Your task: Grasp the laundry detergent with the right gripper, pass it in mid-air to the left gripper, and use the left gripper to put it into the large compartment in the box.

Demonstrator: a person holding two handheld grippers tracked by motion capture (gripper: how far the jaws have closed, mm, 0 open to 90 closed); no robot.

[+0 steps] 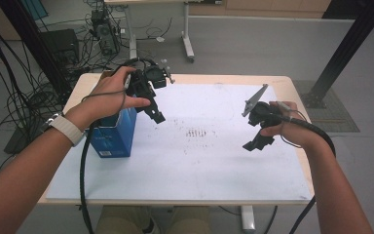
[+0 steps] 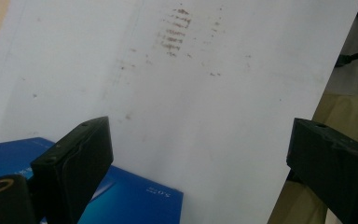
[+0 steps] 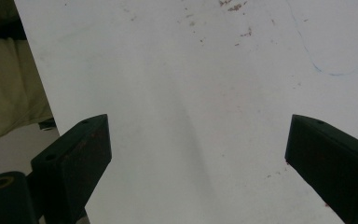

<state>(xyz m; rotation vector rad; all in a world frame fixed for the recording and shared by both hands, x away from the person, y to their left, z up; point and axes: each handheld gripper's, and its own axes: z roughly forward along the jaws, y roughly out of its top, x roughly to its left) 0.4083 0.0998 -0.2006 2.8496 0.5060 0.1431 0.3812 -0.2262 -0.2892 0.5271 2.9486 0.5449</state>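
Looking down from the high view, I see the blue box (image 1: 113, 134) standing upright on the white sheet (image 1: 199, 165) near its left edge. My left gripper (image 1: 155, 108) hangs just beside the box's upper right corner, above the sheet, jaws spread wide with nothing between them. In the left gripper view the box (image 2: 121, 200) lies below the left jaw, not between the two. My right gripper (image 1: 258, 141) is well apart from the box, across the sheet toward its right edge, with a patch of brown specks (image 1: 196, 132) between them. Its jaws also stand wide apart over bare sheet (image 3: 191, 116), holding nothing.
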